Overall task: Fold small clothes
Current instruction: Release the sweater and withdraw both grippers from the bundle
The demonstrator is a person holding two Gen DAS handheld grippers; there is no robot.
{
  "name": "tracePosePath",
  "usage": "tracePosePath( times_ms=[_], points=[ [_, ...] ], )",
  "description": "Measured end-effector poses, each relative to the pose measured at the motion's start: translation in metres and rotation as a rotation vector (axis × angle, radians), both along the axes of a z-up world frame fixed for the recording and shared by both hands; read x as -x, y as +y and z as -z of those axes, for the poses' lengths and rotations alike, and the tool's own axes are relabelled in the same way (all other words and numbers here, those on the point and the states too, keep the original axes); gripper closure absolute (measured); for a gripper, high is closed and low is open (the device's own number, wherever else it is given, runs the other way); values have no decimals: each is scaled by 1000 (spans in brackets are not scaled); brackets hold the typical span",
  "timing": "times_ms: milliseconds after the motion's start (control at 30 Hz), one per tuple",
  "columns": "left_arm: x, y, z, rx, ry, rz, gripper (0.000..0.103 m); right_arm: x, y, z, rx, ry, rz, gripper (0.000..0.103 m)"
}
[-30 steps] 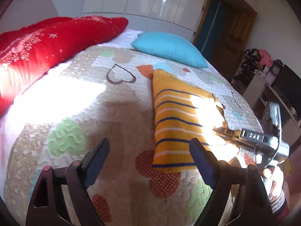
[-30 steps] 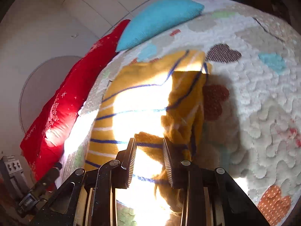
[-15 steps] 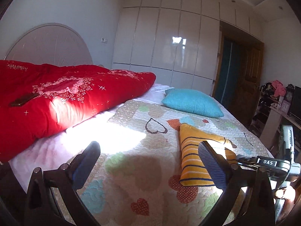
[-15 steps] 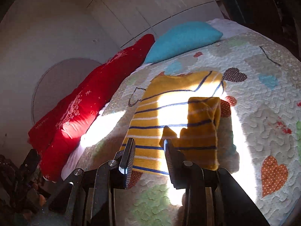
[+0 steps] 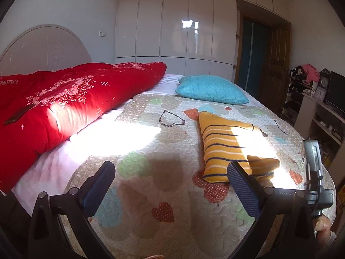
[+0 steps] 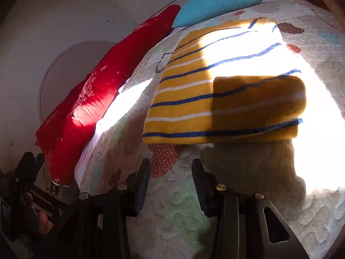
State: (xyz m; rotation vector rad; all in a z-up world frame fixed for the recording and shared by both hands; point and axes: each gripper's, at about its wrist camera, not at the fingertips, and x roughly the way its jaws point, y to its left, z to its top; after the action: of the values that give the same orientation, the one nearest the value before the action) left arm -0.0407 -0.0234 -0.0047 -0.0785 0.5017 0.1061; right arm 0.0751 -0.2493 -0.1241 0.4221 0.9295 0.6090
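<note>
Currently the striped sweater [image 6: 207, 99] lies on the quilted bedspread [image 5: 151, 194] as a compact rectangle, with a narrower flap, probably a sleeve or side panel, laid over its right portion in the right wrist view. Judged from this layout, at least one fold is complete; whether a further fold is required cannot be determined, and the bundle appears close to finished. Neither tool touches the garment. The left gripper [image 5: 172, 183] is held back from the bed with its jaws spread wide and nothing between them; the sweater sits ahead and to its right. The right gripper [image 6: 170, 181] is poised just short of the sweater's near hem, jaws parted by a moderate gap and empty. The garment is a mustard-yellow knit with blue and white horizontal stripes. Strong sunlight washes out its upper right area, so surface detail there is unreadable. A turquoise pillow [image 5: 211, 89] and a red duvet [image 5: 75, 99] lie beyond it.
</note>
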Motion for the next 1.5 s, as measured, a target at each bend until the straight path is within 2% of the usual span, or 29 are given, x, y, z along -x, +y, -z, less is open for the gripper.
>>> tracePosePath(
  times_ms=[67,233,400,533,900,1500],
  points=[
    [-2,-11,3,-23,30,-2,0,19,-26,-5,31,-18,75,53],
    [-5,-42,9,-42,113,42,0,54,-89,-18,38,-32,275,48],
    [-5,-62,17,-14,167,93,0,74,-107,-38,165,-122,361,40],
    [-9,-65,27,-3,213,101,0,78,-99,-41,214,-151,352,37],
    [-19,-56,52,-54,313,25,0,71,-61,-26,311,-143,277,36],
    [-19,-57,62,-31,368,30,0,72,-62,-25,336,-114,286,33]
  ],
)
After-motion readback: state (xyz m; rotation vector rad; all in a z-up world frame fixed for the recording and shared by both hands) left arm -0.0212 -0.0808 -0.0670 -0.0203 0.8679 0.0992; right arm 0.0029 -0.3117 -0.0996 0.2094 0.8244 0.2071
